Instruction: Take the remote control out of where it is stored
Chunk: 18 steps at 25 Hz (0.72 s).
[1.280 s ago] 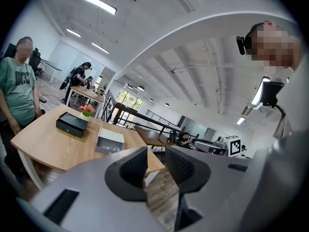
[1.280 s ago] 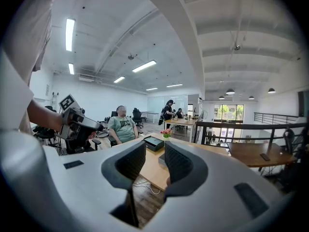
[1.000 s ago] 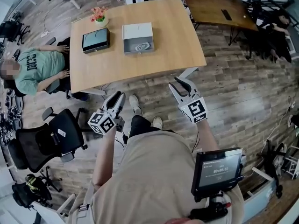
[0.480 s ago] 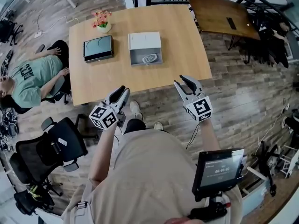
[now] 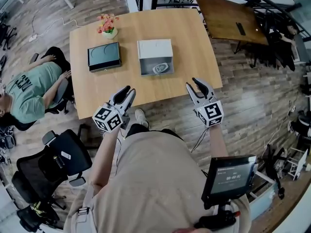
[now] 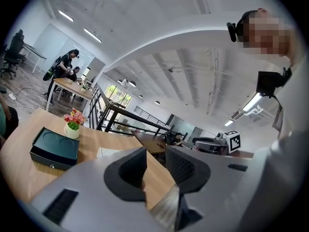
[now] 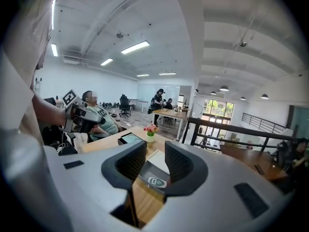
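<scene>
**Ana:** While both tools hang by the near edge of the table (image 5: 189,42), how do their jaws stand?

**Ben:** Narrow, each pair. The left gripper (image 5: 127,91) (image 6: 155,162) has its jaws drawn close. Only a slim slot is left between the ribbed pads, and nothing sits in it. The right gripper (image 5: 194,83) (image 7: 154,161) looks the same: close-set and empty.

**Ana:** Where are they along that edge?

**Ben:** The left one is toward the near left part and the right one is by the near right corner. Both point across the table to its far edge.

**Ana:** And the remote control?

**Ben:** The remote control (image 5: 160,68) (image 7: 157,181) lies flat inside the open grey box (image 5: 145,67), about the middle of the table. The white lid (image 5: 154,48) lies on the box's far side, right against it. I cannot tell whether it is hinged. In the right gripper view the remote shows through the slot between the jaws, but it is well beyond them and untouched.

**Ana:** Anything else up there?

**Ben:** A dark box (image 5: 104,56) stands beside the grey one, toward the left edge. A pot of pink flowers (image 5: 108,25) is near the far left corner. A seated person in a green shirt (image 5: 29,89) is at the left edge, one hand close to it.
</scene>
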Available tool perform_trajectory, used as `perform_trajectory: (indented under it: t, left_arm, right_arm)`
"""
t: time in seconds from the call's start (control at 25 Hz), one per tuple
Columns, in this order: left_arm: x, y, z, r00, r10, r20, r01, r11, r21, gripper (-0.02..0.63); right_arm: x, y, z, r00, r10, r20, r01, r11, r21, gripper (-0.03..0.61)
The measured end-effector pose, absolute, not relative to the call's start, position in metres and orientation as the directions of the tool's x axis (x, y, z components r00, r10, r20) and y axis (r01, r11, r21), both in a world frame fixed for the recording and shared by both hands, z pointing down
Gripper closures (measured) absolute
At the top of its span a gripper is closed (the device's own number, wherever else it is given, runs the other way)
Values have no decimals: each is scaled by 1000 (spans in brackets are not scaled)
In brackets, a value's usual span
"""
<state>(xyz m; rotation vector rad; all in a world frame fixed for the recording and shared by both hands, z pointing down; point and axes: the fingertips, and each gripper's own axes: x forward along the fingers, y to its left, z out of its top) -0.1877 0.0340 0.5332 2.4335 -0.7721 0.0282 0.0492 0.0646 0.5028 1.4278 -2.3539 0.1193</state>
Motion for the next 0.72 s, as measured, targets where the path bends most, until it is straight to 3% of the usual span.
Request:
perform_trajectory:
  t: [0.52,0.72]
  left_arm:
    - [-203,-4,544,853,-492,177,-504,-682,530,508]
    - [-202,0,544,842,-500,205,-524,-666,531,508]
  right_arm:
    - [25,23,512,-404,-818,409,-837,511,196,466]
    - [20,13,525,-464,-781,417,-813,562,149,466]
